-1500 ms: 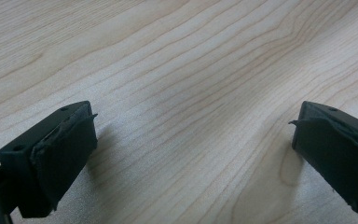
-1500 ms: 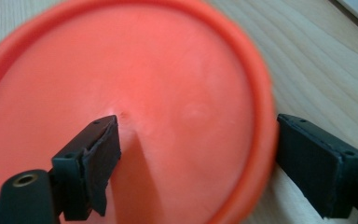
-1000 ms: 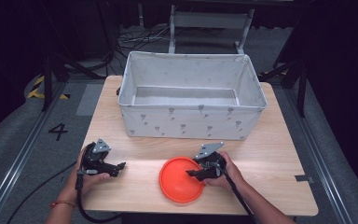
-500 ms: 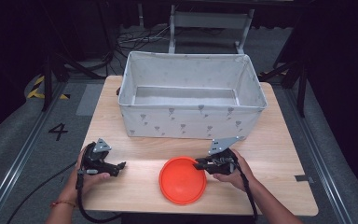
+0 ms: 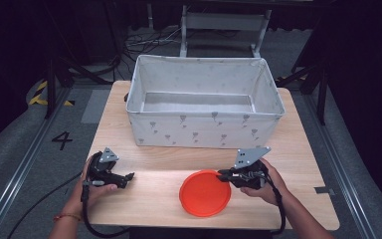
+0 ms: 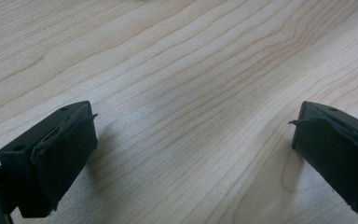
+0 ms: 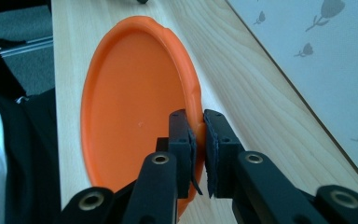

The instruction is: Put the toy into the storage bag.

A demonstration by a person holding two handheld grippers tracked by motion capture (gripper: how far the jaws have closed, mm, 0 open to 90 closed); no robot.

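Near the front edge of the wooden surface (image 5: 154, 199) lies an orange plate (image 5: 205, 193), a little to the right of the middle. The right hand-held gripper (image 5: 222, 174) has its two black jaws pressed on the plate's right rim, one jaw on each side of the edge; they have just been closing on it. The right gripper view confirms this: the pads (image 7: 187, 140) pinch the thin rim of the orange plate (image 7: 135, 98), and the plate looks tilted, but I cannot tell if it is fully off the wood. The right hand (image 5: 261, 181) holds the tool from the right side.

The left hand-held gripper (image 5: 129, 176) rests low near the front left corner, well apart from the plate. Its jaws are spread wide, with nothing between them but bare wood (image 6: 182, 93).

Behind both stands a large white fabric box (image 5: 205, 130) with small grey flower prints, and its inside looks bare.
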